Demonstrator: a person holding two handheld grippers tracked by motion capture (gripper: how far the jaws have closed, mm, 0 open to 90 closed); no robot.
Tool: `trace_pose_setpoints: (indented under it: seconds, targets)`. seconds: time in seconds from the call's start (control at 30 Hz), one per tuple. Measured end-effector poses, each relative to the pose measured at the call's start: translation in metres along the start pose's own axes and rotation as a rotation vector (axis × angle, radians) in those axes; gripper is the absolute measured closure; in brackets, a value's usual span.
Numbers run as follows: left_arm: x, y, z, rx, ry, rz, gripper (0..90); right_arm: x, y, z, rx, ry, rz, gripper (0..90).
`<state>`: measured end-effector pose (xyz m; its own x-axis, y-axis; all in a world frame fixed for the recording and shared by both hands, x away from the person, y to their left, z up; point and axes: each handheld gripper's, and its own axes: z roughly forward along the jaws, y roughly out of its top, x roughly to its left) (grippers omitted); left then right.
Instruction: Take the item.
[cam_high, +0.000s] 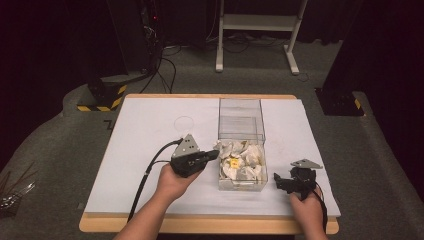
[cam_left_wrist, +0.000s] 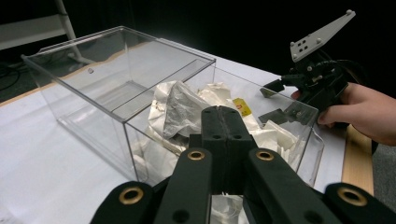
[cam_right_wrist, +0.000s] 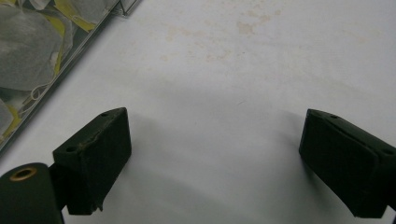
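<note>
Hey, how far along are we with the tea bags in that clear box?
The near half of the clear box already holds a heap of tea bags. The left gripper, jaws shut, is at that heap's edge, apparently empty. The right gripper rests open on the table. The far half is empty; what's left is unclear.

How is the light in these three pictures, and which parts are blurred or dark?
High view: the white table cover is evenly lit while the room behind is nearly black. Left gripper view: the clear box looks sharp with faint reflections on its walls, and the near fingers are soft. Right gripper view: the fingers cast soft shadows on the cover, and the image is slightly blurred.
</note>
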<state>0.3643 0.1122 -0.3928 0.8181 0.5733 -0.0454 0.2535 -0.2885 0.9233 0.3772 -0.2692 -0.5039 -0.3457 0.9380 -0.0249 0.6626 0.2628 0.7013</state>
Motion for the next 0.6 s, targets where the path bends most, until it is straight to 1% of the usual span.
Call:
trace_pose_setpoints:
  seconds: [0.1,0.27,0.6]
  targets:
    - [0.002,-0.001,-0.002,-0.002,0.007,-0.003,89.9,0.0,0.0,0.0,0.0,0.0,0.0,9.1]
    - [0.009,-0.002,-0.008,-0.004,0.03,-0.004,89.9,0.0,0.0,0.0,0.0,0.0,0.0,9.1]
    - [0.027,-0.007,-0.019,-0.011,0.073,-0.035,89.9,0.0,0.0,0.0,0.0,0.0,0.0,9.1]
